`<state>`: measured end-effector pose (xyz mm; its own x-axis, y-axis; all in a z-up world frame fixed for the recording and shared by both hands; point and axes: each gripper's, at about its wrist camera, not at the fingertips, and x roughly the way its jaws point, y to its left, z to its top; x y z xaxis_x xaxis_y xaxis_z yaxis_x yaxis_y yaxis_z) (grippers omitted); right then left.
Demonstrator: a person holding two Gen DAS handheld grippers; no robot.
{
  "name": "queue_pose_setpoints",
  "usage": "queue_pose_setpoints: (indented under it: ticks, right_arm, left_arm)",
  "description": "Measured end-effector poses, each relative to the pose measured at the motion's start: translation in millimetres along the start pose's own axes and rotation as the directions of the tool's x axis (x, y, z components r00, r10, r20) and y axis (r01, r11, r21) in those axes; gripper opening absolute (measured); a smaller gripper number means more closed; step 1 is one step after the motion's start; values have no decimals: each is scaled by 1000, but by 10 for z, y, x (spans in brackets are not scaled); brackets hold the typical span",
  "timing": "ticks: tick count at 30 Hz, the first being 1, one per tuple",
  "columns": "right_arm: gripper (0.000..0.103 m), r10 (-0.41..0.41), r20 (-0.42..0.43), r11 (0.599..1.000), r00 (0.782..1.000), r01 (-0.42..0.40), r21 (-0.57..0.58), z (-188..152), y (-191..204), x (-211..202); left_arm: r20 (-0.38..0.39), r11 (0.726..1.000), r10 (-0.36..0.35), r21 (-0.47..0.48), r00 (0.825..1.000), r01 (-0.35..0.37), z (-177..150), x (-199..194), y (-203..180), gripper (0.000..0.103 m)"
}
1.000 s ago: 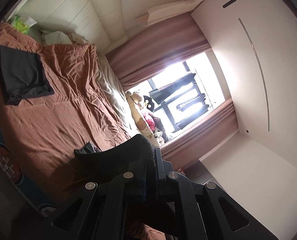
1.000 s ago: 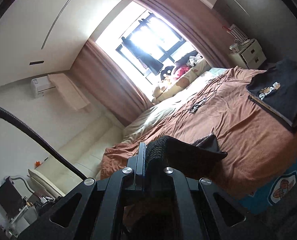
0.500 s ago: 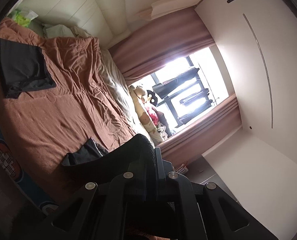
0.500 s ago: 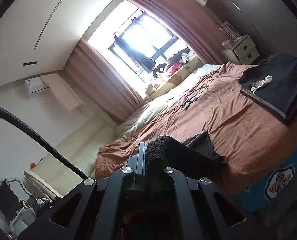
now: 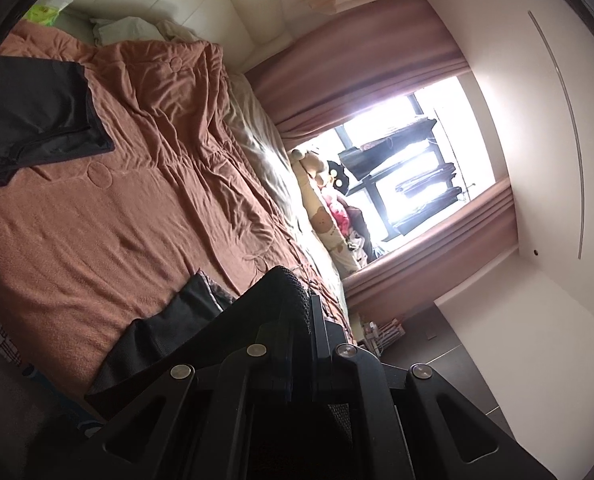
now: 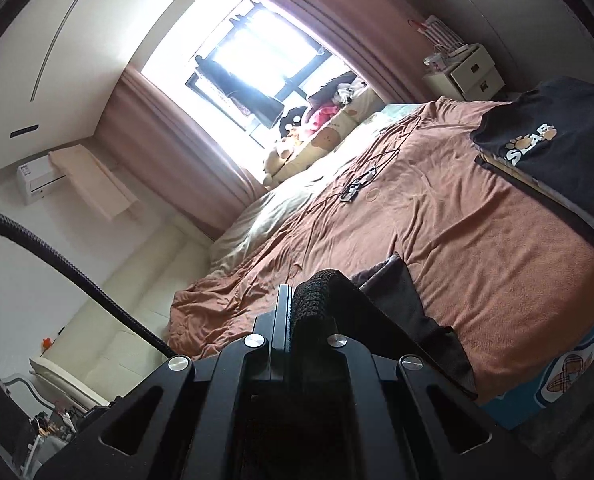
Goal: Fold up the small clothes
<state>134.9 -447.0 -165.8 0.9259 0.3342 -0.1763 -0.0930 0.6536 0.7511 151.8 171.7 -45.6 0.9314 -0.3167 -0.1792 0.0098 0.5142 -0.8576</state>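
Left gripper (image 5: 311,312): clenched on edge of black garment (image 5: 169,332), cloth pinched betw. closed jaws.
Right gripper (image 6: 291,304): clenched on same black garment (image 6: 401,304), knit edge bunched over the fingers.
Garment: stretched betw. both grippers, far part drooping onto brown blanket (image 5: 137,200) at near edge of bed.
Folded black cloth (image 5: 33,112): flat on blanket, well apart from held garment, toward headboard side in left view.
Stack of folded clothes (image 6: 557,152): on blanket, right view; top one black w/ paw print + letters.
Cable (image 6: 361,184): lying mid-blanket, right view.
Window (image 6: 257,60): bright, pink curtains (image 6: 169,132) either side, plush toys (image 6: 281,156) along sill.
Nightstand (image 6: 469,72): white, beside bed's far corner.
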Motion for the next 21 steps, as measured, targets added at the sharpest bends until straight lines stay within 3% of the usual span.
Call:
queue_pose_setpoints:
  ticks: [10, 21]
  right_arm:
    - [0, -73, -74, 997, 995, 75, 28, 317, -94, 907]
    - [0, -133, -115, 990, 985, 136, 21, 573, -78, 1533]
  left_arm:
    - [-69, 996, 93, 5, 993, -93, 218, 979, 169, 5]
    - [-115, 986, 165, 17, 980, -164, 334, 1791, 345, 5]
